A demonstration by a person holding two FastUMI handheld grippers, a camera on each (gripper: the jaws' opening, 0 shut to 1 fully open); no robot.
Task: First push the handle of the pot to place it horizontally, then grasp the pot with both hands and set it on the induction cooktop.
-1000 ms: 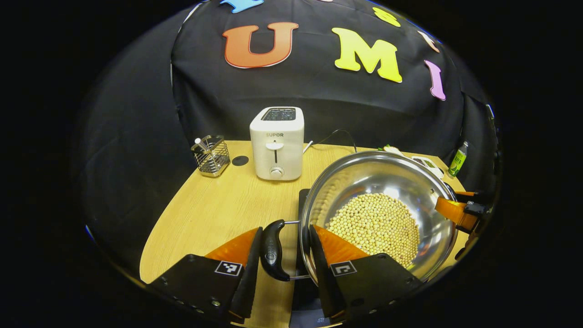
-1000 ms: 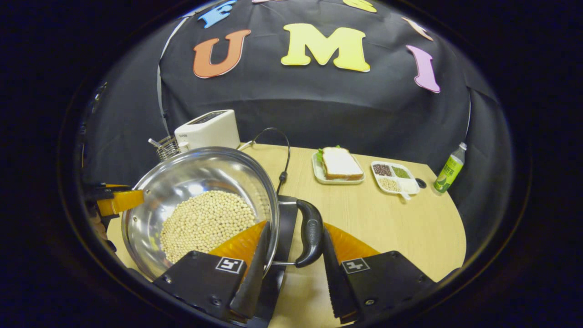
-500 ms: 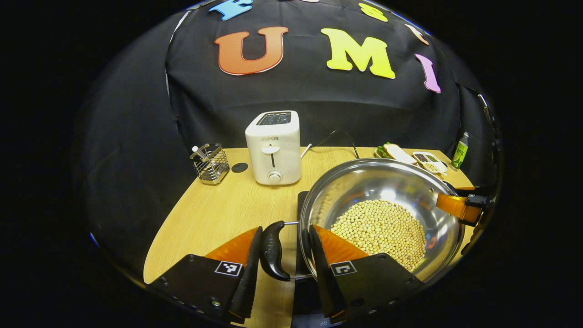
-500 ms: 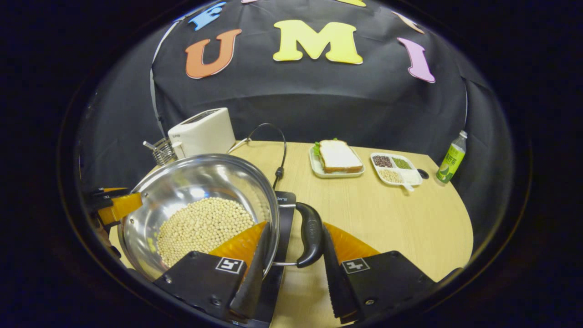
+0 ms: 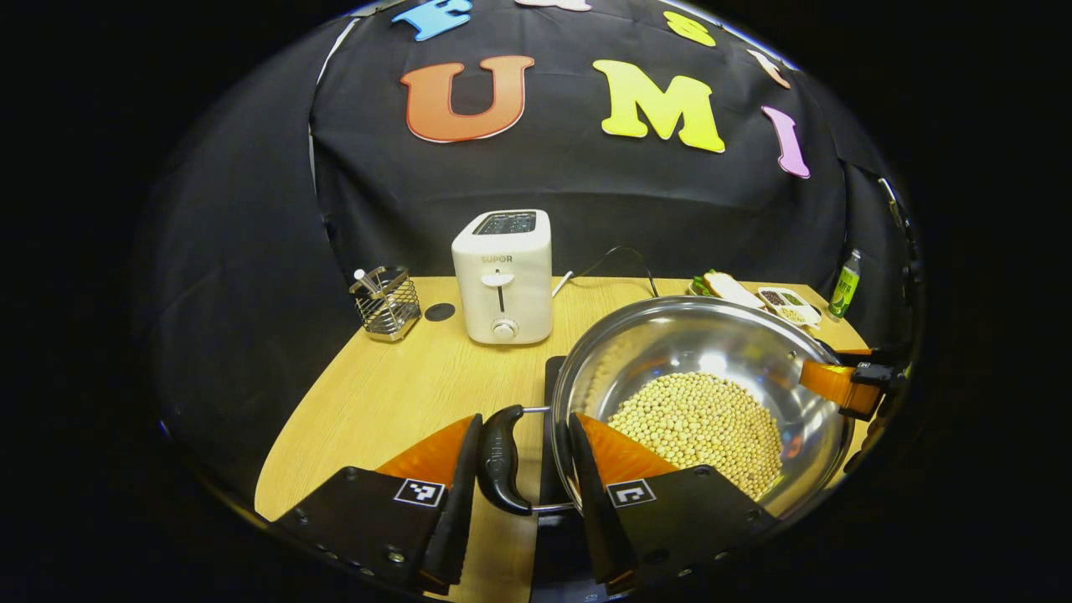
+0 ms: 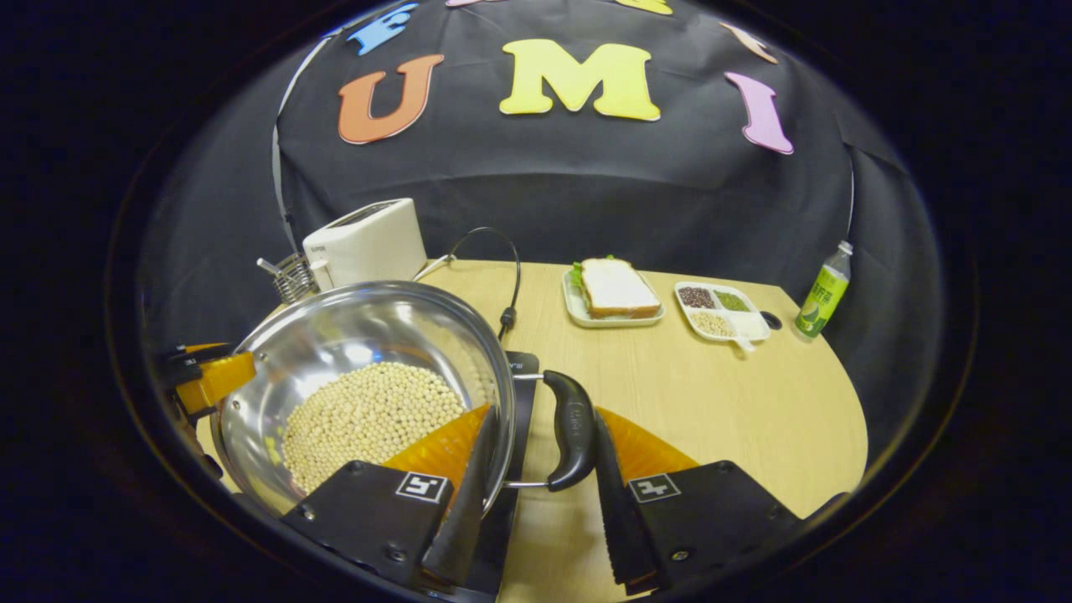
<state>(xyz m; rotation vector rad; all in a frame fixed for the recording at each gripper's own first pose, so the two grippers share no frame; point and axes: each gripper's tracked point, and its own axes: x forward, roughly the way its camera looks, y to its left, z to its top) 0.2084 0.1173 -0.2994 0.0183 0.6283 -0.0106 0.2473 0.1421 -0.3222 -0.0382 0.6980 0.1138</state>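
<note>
Pot (image 5: 703,368) over cooktop (image 6: 519,394) edge

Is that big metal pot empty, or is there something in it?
Not empty. The pot holds a layer of small pale beans covering its bottom, while its shiny inner walls remain bare above them.

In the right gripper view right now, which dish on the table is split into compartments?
The white rectangular tray nearer the green bottle; it has separate sections of dark, green and pale grains. The other white plate holds a sandwich.

"SUPOR" on the white toaster (image 5: 502,276)
</note>
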